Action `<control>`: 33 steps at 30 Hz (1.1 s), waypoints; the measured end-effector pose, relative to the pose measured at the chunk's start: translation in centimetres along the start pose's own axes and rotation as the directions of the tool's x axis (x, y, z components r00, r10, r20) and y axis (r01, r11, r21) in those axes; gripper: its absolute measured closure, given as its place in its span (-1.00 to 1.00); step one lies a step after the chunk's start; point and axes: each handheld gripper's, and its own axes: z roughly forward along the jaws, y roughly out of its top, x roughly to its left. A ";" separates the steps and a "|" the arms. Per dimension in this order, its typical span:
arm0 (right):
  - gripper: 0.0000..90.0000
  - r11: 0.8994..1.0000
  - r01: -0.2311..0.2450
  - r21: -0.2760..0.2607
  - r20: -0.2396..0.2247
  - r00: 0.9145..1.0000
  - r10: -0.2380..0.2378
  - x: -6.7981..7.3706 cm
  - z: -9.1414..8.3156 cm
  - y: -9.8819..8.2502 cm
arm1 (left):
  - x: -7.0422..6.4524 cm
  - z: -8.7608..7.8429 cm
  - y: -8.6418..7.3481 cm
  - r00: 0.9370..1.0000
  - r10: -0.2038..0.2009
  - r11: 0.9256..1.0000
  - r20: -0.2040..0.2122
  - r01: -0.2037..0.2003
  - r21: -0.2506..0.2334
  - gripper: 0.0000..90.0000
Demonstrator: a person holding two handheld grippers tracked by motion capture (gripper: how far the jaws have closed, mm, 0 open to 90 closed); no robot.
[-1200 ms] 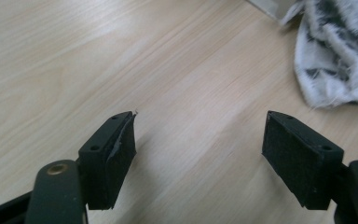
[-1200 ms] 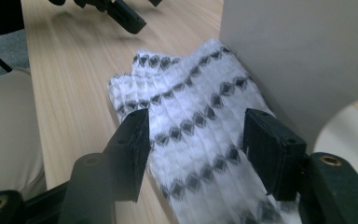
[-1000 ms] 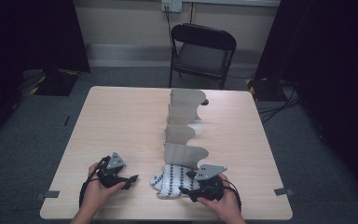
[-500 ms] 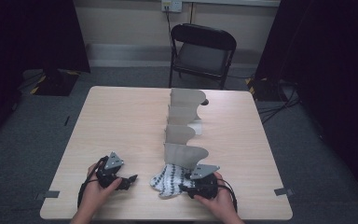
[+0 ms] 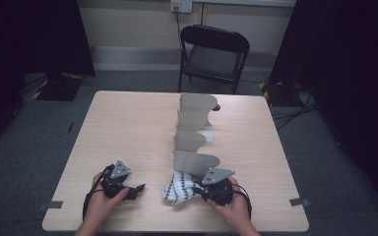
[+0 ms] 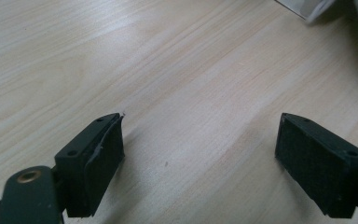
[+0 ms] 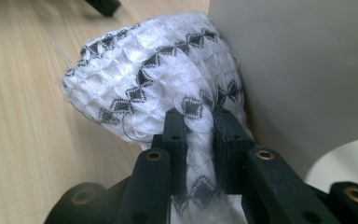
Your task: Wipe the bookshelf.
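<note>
Now the right hand-held gripper [image 7: 200, 123] pinches a bunched white, black-diamond-patterned cloth [image 7: 154, 84].

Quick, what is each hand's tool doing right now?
Left tool: open, nothing between its jaws.
Right tool: jaws have just been closing, now clamped on the white patterned cloth.

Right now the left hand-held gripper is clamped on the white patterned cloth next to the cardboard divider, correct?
Not the left. The right hand-held gripper pinches the white patterned cloth beside the cardboard divider, as the right gripper view shows; its jaws have just been closing.
</note>
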 end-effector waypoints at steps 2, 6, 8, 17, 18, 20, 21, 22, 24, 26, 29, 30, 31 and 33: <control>0.70 1.000 0.008 -0.027 0.003 1.000 -0.008 0.0 -1.1 0.8 | 0.0 0.0 0.0 1.000 0.000 1.000 0.000 0.000 0.000 -0.66; 0.70 0.996 0.017 -0.082 0.006 1.000 -0.017 -0.1 -3.4 2.7 | 0.0 0.0 0.0 1.000 0.000 1.000 0.000 0.000 0.000 -0.66; 0.70 0.994 0.038 -0.107 0.017 0.999 -0.036 -0.2 -4.7 4.0 | 0.0 0.0 0.0 1.000 0.000 1.000 0.000 0.000 0.000 -0.66; 0.70 0.978 0.071 -0.198 0.031 0.997 -0.066 -0.9 -7.9 8.3 | 0.0 0.0 0.0 1.000 0.000 1.000 0.000 0.000 0.000 -0.66; 0.70 0.979 0.066 -0.194 0.030 0.998 -0.062 -0.9 -7.8 8.3 | 0.0 0.0 0.0 1.000 0.000 1.000 0.000 0.000 0.000 -0.66; 0.70 0.980 0.067 -0.186 0.027 0.998 -0.063 -1.0 -7.2 8.0 | 0.0 0.0 0.0 1.000 0.000 1.000 0.000 0.000 0.000 -0.66; 0.70 0.981 0.063 -0.182 0.019 0.998 -0.060 -1.0 -6.8 7.6 | 0.0 0.0 0.0 1.000 0.000 1.000 0.001 0.000 0.000 -0.66; 0.70 0.983 0.059 -0.173 0.011 0.998 -0.058 -1.0 -6.4 7.1 | 0.0 0.0 0.0 1.000 0.001 1.000 0.000 -0.001 0.000 -0.66; 0.70 0.987 0.060 -0.146 0.011 0.998 -0.059 -0.8 -5.4 6.1 | 0.0 0.0 0.0 1.000 0.001 1.000 0.001 -0.001 0.001 -0.66; 0.70 0.991 0.050 -0.120 0.002 0.999 -0.050 -0.8 -4.3 4.9 | 0.0 0.0 0.0 1.000 0.000 1.000 0.001 0.000 0.000 -0.66; 0.70 0.996 0.036 -0.085 -0.008 0.999 -0.037 -1.1 -2.7 3.1 | 0.0 0.0 0.0 1.000 0.005 1.000 0.001 -0.005 0.004 -0.66; 0.70 0.997 0.028 -0.076 -0.011 1.000 -0.029 -1.3 -2.1 2.4 | 0.0 0.0 0.0 1.000 0.005 1.000 0.001 -0.005 0.003 -0.66; 0.70 0.997 0.022 -0.069 -0.013 1.000 -0.023 -1.4 -1.8 2.0 | 0.0 0.0 0.0 1.000 0.005 1.000 0.001 -0.005 0.004 -0.66; 0.70 0.998 0.001 -0.059 -0.023 1.000 -0.003 -1.7 -1.1 0.9 | 0.1 0.0 0.0 1.000 0.006 1.000 0.000 -0.006 0.004 -0.66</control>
